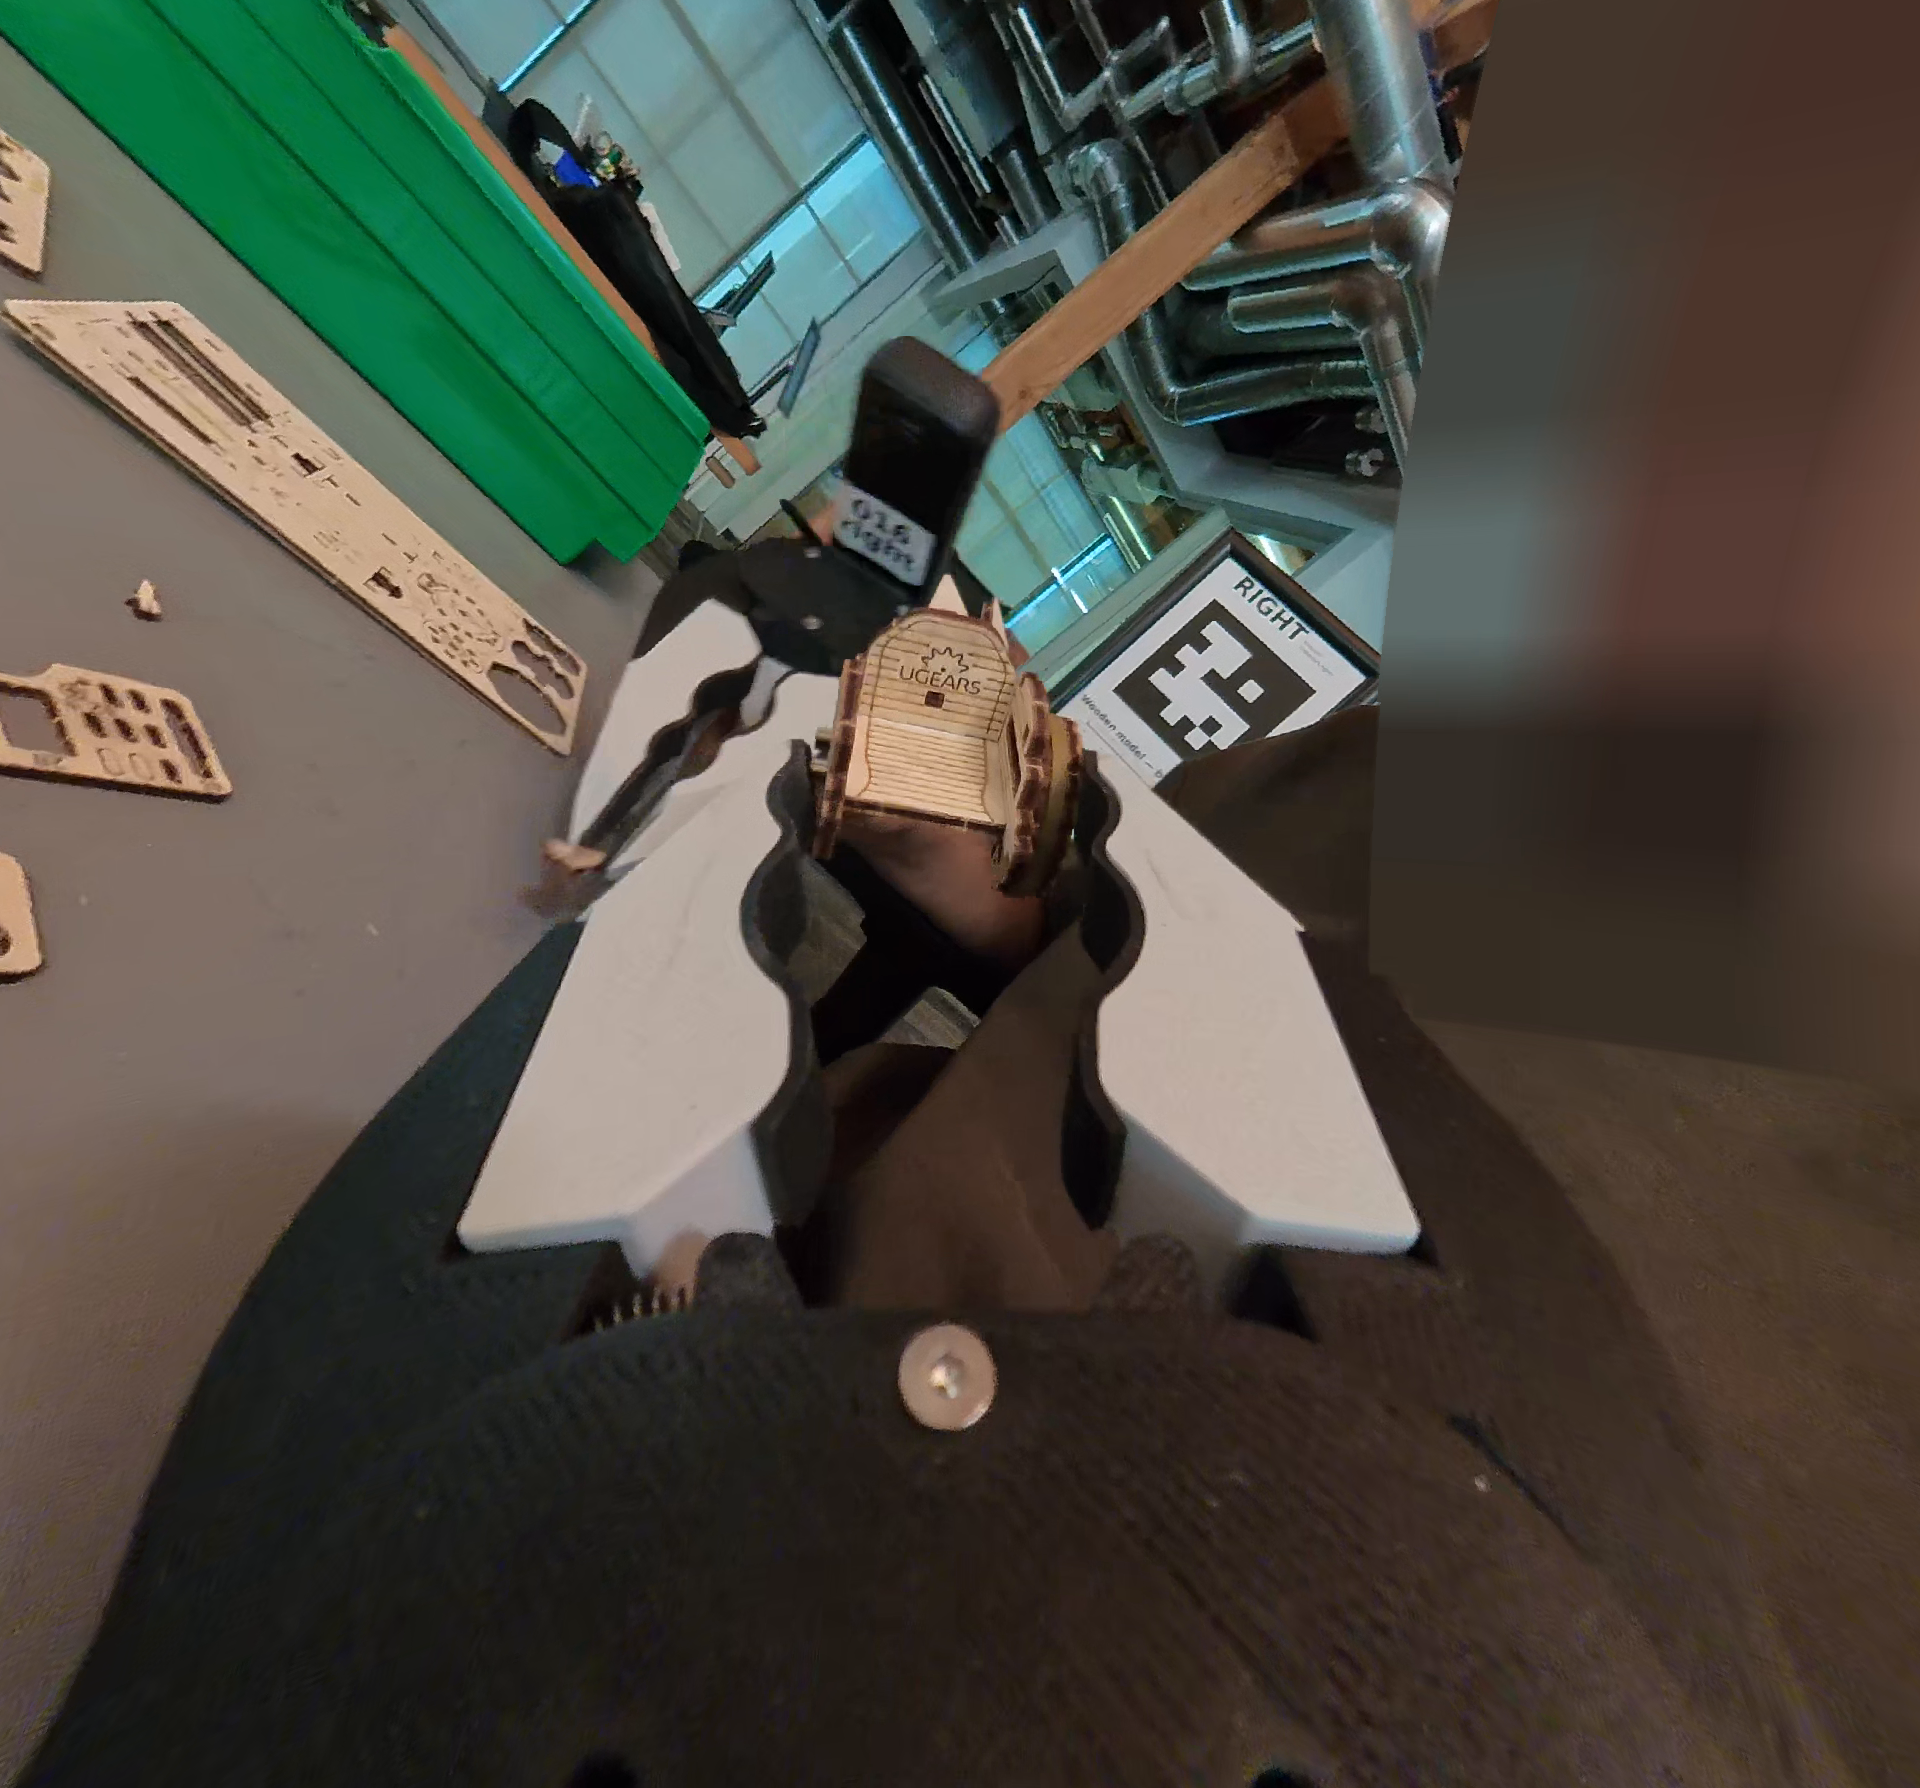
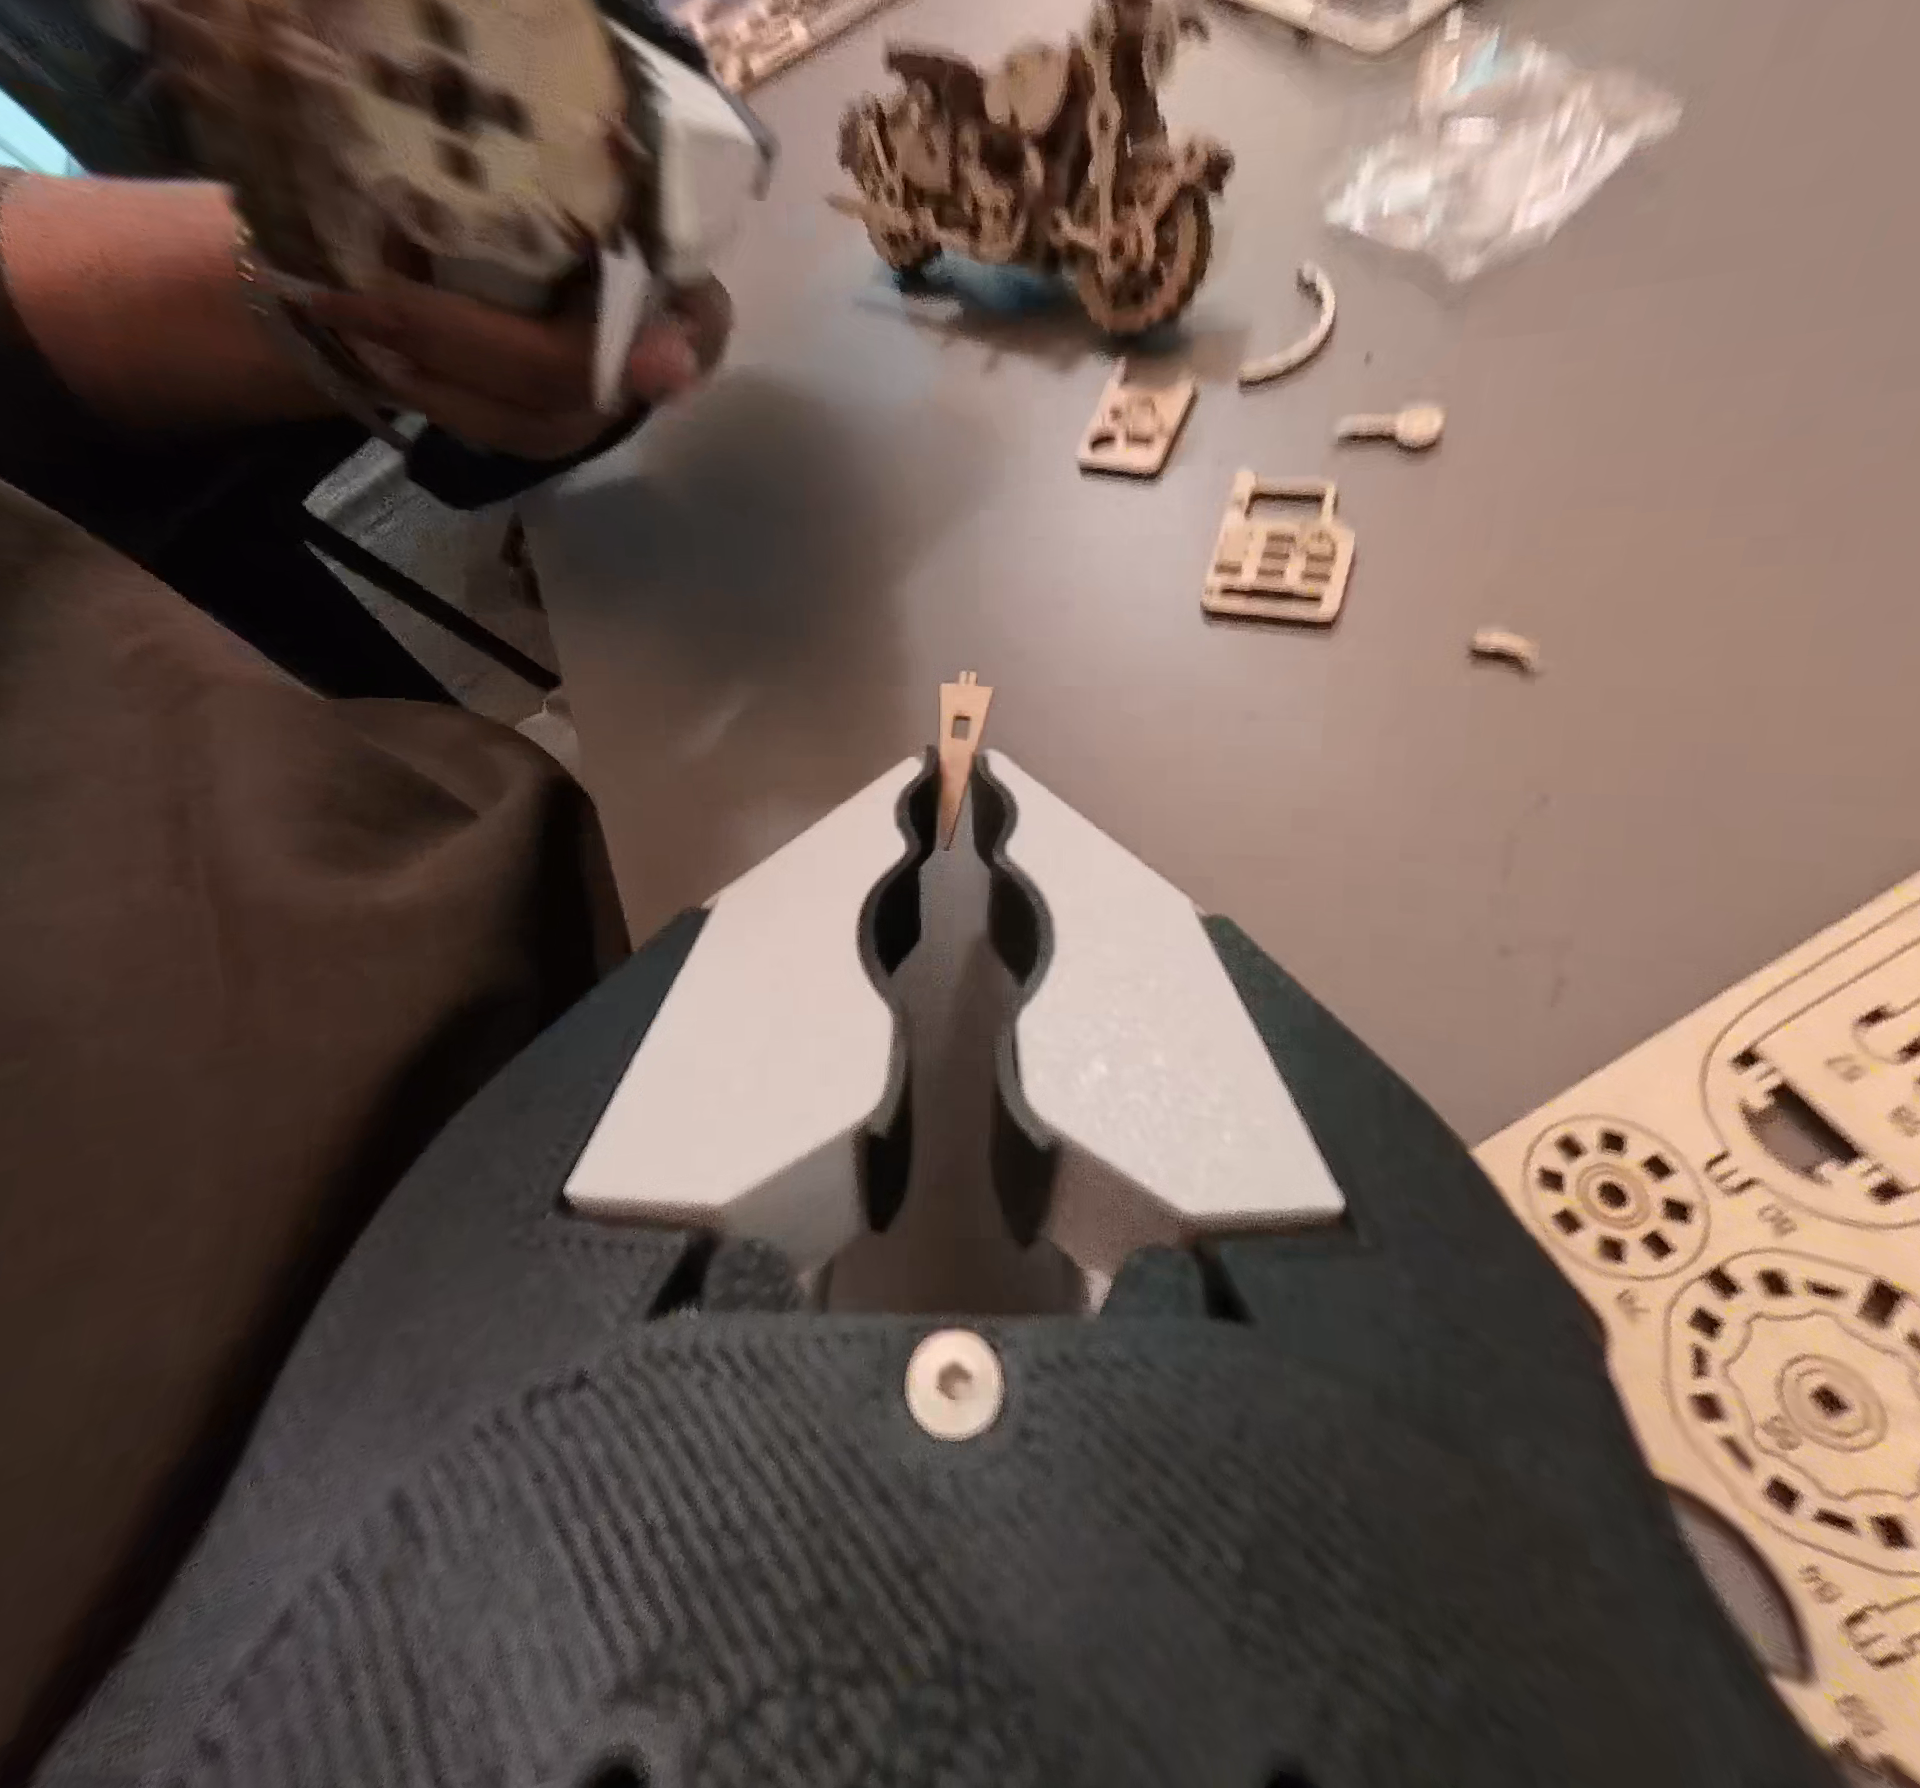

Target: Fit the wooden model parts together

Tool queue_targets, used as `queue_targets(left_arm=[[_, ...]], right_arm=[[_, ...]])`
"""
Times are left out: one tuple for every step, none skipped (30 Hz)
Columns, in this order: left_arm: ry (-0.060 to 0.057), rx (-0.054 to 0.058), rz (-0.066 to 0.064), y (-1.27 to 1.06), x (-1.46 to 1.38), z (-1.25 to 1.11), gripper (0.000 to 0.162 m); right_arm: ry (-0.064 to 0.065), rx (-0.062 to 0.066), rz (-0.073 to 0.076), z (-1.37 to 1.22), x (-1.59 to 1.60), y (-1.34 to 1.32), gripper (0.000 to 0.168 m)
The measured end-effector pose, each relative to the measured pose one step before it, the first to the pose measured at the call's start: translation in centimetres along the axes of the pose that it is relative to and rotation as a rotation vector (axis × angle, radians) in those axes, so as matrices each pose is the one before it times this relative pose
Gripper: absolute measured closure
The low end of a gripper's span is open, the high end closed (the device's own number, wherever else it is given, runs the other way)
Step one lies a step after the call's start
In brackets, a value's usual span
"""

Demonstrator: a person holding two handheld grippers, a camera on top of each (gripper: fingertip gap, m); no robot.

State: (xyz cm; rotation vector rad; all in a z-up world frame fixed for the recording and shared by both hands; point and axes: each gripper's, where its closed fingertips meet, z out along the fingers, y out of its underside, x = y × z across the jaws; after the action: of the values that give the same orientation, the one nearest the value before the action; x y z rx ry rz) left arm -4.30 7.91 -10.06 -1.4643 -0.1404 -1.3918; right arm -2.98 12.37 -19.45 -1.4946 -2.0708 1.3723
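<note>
Item 1: your left gripper [image 1: 940,803], clenched on a small wooden box piece [image 1: 935,751] with slatted panels, held at the fingertips above the grey table [image 1: 260,907]

Item 2: your right gripper [image 2: 951,782], pinching a thin wooden sliver [image 2: 961,741] with a small square hole; the sliver stands upright out of the tips, above the table

Item 3: the same right gripper seen from the left wrist view, just behind the box piece, tips pointing down toward the table, with a labelled black block on top

Item 4: a half-built wooden motorcycle [image 2: 1039,169], standing upright on the table, well beyond the sliver

Item 5: loose wooden bits on the table to the right of the motorcycle: a curved strip [image 2: 1294,336], a spoon-shaped peg [image 2: 1392,429], a small cut-out frame [image 2: 1278,554]

Item 6: a crumpled clear plastic bag [image 2: 1496,159], on the table, right of the motorcycle

Item 7: flat punched wooden sheets [image 1: 291,512] lying on the table; another sheet [image 2: 1714,1271] beside your right gripper

Item 8: a green bin [image 1: 343,180] at the table's far edge
</note>
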Motion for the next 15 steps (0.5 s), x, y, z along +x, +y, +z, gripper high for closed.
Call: queue_targets(left_arm=[[-0.0156,-0.0022,-0.0048,0.061,-0.293,-0.012,0.115],[-0.0207,-0.0035,-0.0071,0.072,-0.395,-0.005,0.115],[-0.0222,-0.0045,-0.0080,0.116,-0.427,-0.002,0.115],[-0.0160,-0.0023,-0.0078,0.084,-0.347,-0.010,0.114],[-0.0075,0.0018,-0.0091,0.019,-0.203,-0.011,0.114],[-0.0056,0.0037,-0.0103,-0.031,-0.191,-0.023,0.114],[-0.0058,0.0045,-0.0076,-0.067,-0.160,-0.052,0.114],[-0.0061,0.0029,-0.0047,-0.062,-0.161,-0.057,0.114],[-0.0086,0.0009,-0.0026,-0.029,-0.182,-0.077,0.114],[-0.0094,0.0020,-0.0010,-0.050,-0.173,-0.065,0.114],[-0.0070,0.0016,-0.0027,-0.043,-0.140,-0.061,0.114],[-0.0039,0.0004,-0.0043,-0.017,-0.084,-0.049,0.114],[-0.0039,-0.0005,-0.0029,0.008,-0.079,-0.013,0.114],[-0.0013,-0.0018,-0.0006,0.045,-0.028,0.005,0.114],[-0.0008,-0.0056,-0.0012,0.095,-0.019,0.050,0.114]], right_arm=[[0.0015,0.0409,-0.0454,-0.348,-0.363,-0.822,0.164],[0.0015,0.0463,-0.0531,-0.376,-0.445,-0.952,0.164],[0.0075,0.0442,-0.0531,-0.339,-0.405,-0.932,0.164],[0.0138,0.0352,-0.0500,-0.282,-0.300,-0.774,0.164],[0.0258,0.0177,-0.0383,-0.166,-0.030,-0.434,0.164],[0.0323,-0.0129,-0.0179,-0.028,0.274,0.139,0.164],[0.0082,-0.0460,0.0022,0.172,0.148,0.786,0.164],[-0.0102,-0.0661,0.0233,0.357,0.076,1.205,0.164],[-0.0065,-0.0639,0.0351,0.445,0.207,1.234,0.164],[0.0006,-0.0552,0.0338,0.450,0.326,1.094,0.164],[0.0068,-0.0503,0.0282,0.405,0.379,0.951,0.164],[0.0139,-0.0417,0.0180,0.290,0.411,0.736,0.164],[0.0228,-0.0273,0.0066,0.175,0.458,0.477,0.163],[0.0196,-0.0052,-0.0052,0.035,0.298,0.073,0.160],[0.0202,0.0222,-0.0102,-0.196,0.196,-0.441,0.151]])
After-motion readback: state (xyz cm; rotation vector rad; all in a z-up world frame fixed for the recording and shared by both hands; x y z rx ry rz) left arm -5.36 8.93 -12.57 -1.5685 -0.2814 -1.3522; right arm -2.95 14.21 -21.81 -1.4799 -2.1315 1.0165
